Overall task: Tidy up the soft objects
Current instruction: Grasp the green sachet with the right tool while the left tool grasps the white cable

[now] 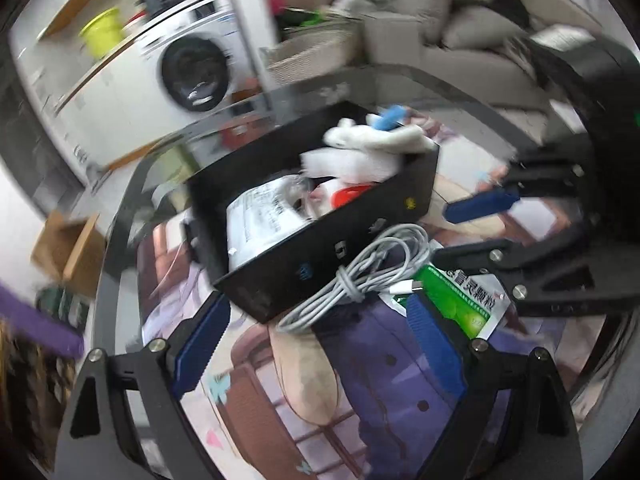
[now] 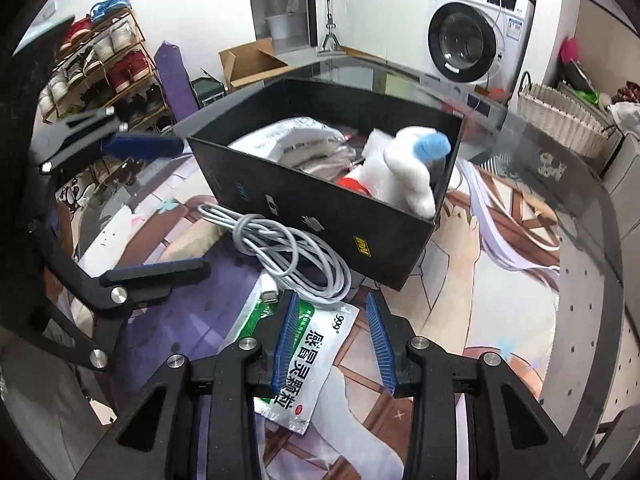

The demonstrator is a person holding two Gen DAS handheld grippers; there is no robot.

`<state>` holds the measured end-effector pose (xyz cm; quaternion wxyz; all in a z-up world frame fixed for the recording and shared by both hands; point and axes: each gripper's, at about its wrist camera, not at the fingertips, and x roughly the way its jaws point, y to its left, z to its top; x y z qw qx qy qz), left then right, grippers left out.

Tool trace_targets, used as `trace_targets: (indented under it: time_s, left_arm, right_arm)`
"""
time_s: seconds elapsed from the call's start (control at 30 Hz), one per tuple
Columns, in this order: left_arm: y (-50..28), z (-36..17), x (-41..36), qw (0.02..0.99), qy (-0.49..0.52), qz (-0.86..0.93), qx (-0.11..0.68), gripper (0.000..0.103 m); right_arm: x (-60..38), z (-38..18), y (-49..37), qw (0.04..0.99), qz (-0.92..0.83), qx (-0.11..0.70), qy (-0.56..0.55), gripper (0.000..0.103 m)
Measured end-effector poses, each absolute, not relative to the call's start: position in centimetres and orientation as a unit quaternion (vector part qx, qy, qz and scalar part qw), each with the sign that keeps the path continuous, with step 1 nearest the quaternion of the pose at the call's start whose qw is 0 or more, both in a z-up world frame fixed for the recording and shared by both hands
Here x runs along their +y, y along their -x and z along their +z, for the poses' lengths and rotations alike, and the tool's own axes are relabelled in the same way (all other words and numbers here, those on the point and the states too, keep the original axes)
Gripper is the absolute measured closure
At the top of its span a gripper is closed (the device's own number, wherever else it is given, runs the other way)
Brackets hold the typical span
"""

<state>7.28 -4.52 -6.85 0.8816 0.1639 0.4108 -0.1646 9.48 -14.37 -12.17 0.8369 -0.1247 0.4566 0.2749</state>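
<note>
A black box (image 2: 320,204) stands on the printed mat and holds a white plush toy with a blue tip (image 2: 412,168), white packets and a red item. It also shows in the left wrist view (image 1: 320,256). A coiled white cable (image 2: 288,256) lies against the box's front wall, also in the left wrist view (image 1: 360,272). A green and white sachet (image 2: 312,360) lies flat beside it. My right gripper (image 2: 334,344) is open, its fingers over the sachet's near end. My left gripper (image 1: 316,344) is open and empty, just short of the cable.
The table has a glass rim (image 2: 580,216) and an illustrated mat (image 2: 480,280). A wicker basket (image 2: 560,116), a washing machine (image 2: 468,40), a cardboard box (image 2: 248,62) and a shoe rack (image 2: 104,64) stand beyond the table. A grey sofa (image 1: 460,52) shows in the left wrist view.
</note>
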Motion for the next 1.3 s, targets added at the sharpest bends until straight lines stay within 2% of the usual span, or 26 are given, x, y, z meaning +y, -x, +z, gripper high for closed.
trace_targets:
  time_s: [0.1, 0.27, 0.33, 0.37, 0.5, 0.67, 0.77, 0.83, 0.87, 0.97, 1.03, 1.07, 1.1, 1.13, 1.17, 1.27, 1.3]
  left_arm:
    - [-7.9, -7.4, -5.2, 0.877, -0.210, -0.157, 0.402, 0.012]
    - [-8.4, -8.0, -5.3, 0.868, -0.198, -0.171, 0.423, 0.016]
    - [-8.2, -8.3, -5.5, 0.862, -0.205, -0.177, 0.430, 0.032]
    - [-8.1, -8.5, -5.6, 0.858, -0.208, -0.179, 0.434, 0.045]
    - [-8.2, -9.6, -5.6, 0.838, -0.200, -0.188, 0.471, 0.063]
    - [-8.0, -9.7, -5.6, 0.827, -0.202, -0.192, 0.488, 0.064]
    - [-6.4, -9.7, -5.9, 0.797, -0.211, -0.249, 0.509, 0.060]
    - [-5.6, -9.5, -6.3, 0.787, -0.221, -0.274, 0.507, 0.051]
    - [-5.1, -9.3, -6.6, 0.785, -0.224, -0.285, 0.502, 0.042]
    - [-5.2, -9.1, -6.6, 0.792, -0.213, -0.282, 0.497, 0.041]
    - [-5.6, -9.2, -6.5, 0.796, -0.211, -0.267, 0.500, 0.041]
    - [-6.1, -9.4, -6.4, 0.799, -0.207, -0.255, 0.504, 0.044]
    - [-6.4, -9.6, -6.2, 0.800, -0.203, -0.249, 0.508, 0.075]
    - [-7.1, -9.9, -5.5, 0.798, -0.197, -0.241, 0.516, 0.078]
    - [-7.5, -10.3, -5.1, 0.799, -0.190, -0.226, 0.524, 0.090]
    - [-8.4, -10.5, -3.8, 0.804, -0.145, -0.204, 0.540, 0.089]
    - [-8.4, -10.5, -3.7, 0.804, -0.141, -0.204, 0.540, 0.089]
  right_arm:
    - [-14.1, -12.2, -9.8, 0.836, 0.275, 0.457, 0.126, 0.066]
    - [-13.2, -12.4, -9.8, 0.828, 0.301, 0.460, 0.115, 0.066]
    - [-12.9, -12.2, -9.5, 0.826, 0.309, 0.458, 0.114, 0.066]
    - [-12.7, -12.1, -9.3, 0.826, 0.309, 0.457, 0.118, 0.066]
    - [-12.4, -11.8, -8.9, 0.828, 0.314, 0.450, 0.116, 0.066]
    - [-12.7, -11.6, -8.9, 0.825, 0.325, 0.451, 0.100, 0.066]
    - [-12.0, -11.6, -8.8, 0.811, 0.350, 0.460, 0.093, 0.066]
    - [-11.3, -11.8, -8.4, 0.803, 0.362, 0.464, 0.095, 0.066]
    - [-10.9, -11.7, -8.1, 0.804, 0.361, 0.462, 0.101, 0.066]
    - [-10.8, -11.0, -7.8, 0.813, 0.341, 0.455, 0.125, 0.066]
    - [-11.6, -11.1, -7.8, 0.819, 0.315, 0.462, 0.128, 0.058]
    - [-12.1, -11.2, -7.8, 0.822, 0.299, 0.468, 0.128, 0.054]
    - [-12.5, -11.4, -7.6, 0.822, 0.293, 0.472, 0.123, 0.051]
    - [-12.8, -11.7, -7.6, 0.819, 0.293, 0.479, 0.118, 0.050]
    - [-12.9, -12.1, -7.4, 0.813, 0.296, 0.488, 0.117, 0.050]
    - [-12.4, -13.2, -6.7, 0.806, 0.290, 0.496, 0.142, 0.046]
    - [-12.1, -13.6, -6.6, 0.806, 0.285, 0.495, 0.155, 0.038]
